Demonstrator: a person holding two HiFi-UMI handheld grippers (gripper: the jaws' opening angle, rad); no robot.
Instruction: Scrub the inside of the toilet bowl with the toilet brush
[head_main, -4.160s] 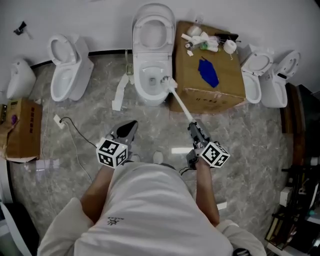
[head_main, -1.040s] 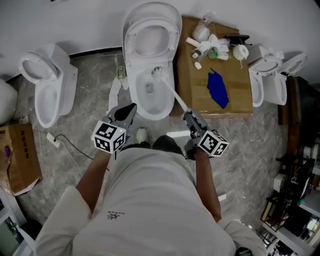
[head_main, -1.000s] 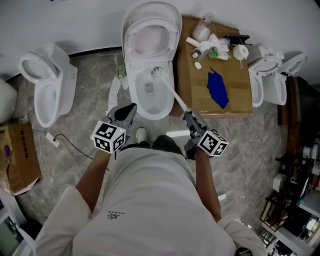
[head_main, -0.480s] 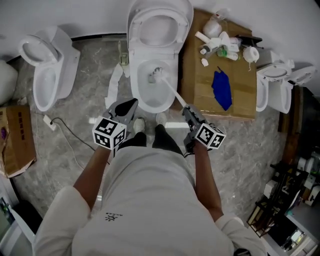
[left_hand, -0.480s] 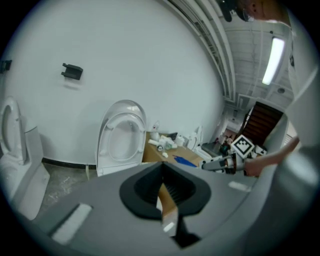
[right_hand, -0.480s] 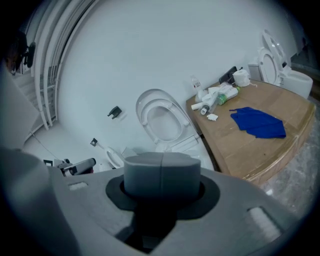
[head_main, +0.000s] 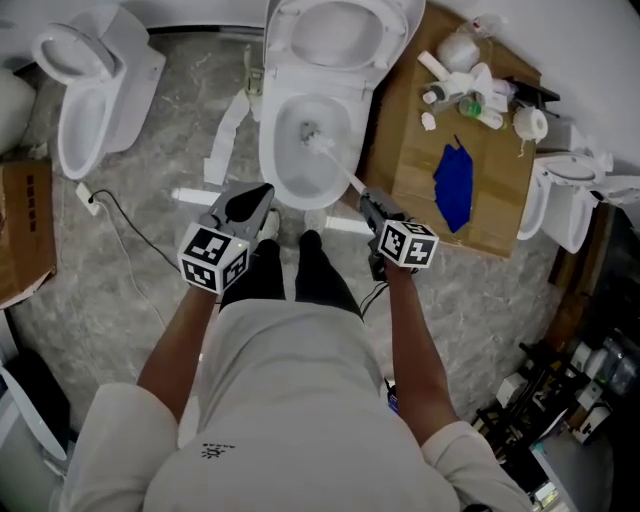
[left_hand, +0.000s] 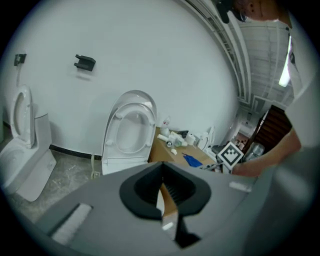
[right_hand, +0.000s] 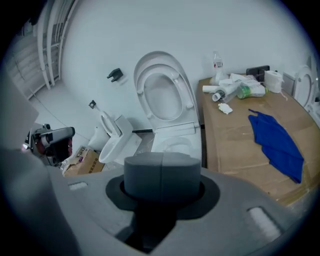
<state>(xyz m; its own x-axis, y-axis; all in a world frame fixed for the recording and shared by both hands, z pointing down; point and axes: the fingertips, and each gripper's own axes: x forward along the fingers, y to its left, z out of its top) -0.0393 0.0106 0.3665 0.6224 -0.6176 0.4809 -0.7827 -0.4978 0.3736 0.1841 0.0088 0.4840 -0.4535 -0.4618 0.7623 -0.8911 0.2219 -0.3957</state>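
- Our right gripper (head_main: 366, 201) has its jaws pressed together on the end of the brush (head_main: 341, 169) handle. Its own view shows them closed flush with the handle out of sight below, so we read the grip from the head view.
- We judge that holding the far end of the handle is for reach: we can stand at the front of the bowl (head_main: 276, 172) and work without stooping.
- The handle slants up and left from the gripper over the front rim. The brush head (head_main: 311, 133) sits inside the bowl, toward the back near the drain, and we cannot tell whether it touches the porcelain.
- The lid (head_main: 340, 30) is tipped up against the wall, which leaves the bowl open for scrubbing.
- Our left gripper (head_main: 262, 192) is closed to a thin slit with nothing in it. It hangs just beside the bowl's front left, apart from the brush, and we take it as idle and out of the stroke's way.
- Our legs (head_main: 290, 275) stand right at the bowl's front, squared to it.
- To the right, the box (head_main: 412, 195) just beside the bowl carries a blue cloth (head_main: 455, 190) and bottles (head_main: 470, 85), near our right arm but off the brush's path.
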